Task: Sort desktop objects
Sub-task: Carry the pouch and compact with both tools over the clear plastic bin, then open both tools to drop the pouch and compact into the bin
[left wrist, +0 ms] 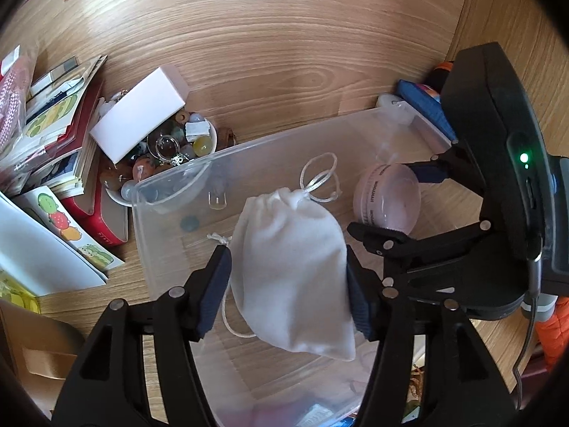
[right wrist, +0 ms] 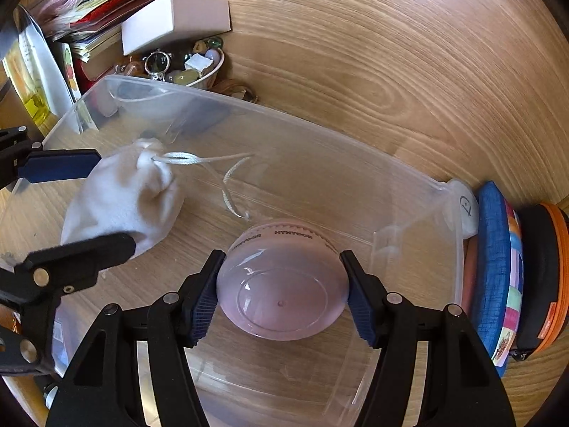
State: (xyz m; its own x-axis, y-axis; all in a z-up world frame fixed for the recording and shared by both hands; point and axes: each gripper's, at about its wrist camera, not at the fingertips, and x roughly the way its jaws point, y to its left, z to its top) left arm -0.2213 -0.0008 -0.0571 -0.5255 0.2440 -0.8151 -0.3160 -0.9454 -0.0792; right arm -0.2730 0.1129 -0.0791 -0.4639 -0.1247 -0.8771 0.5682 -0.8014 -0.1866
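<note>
Nearest my left gripper [left wrist: 288, 281], a white drawstring pouch [left wrist: 295, 267] sits between jaws parted about its width; whether the pads press it I can't tell. My right gripper [right wrist: 282, 291] clamps a pink round case [right wrist: 281, 291], lettering mirrored, unreadable. Both are inside the clear bin [left wrist: 170, 178], its near end cut off. Bare wood desk [left wrist: 266, 53] lies open at twelve o'clock; a bowl of beads [left wrist: 167, 149] crowds ten.

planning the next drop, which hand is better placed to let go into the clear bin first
Left: its fingers no longer squeeze the white pouch over the clear bin. The right gripper grips the pink case.
</note>
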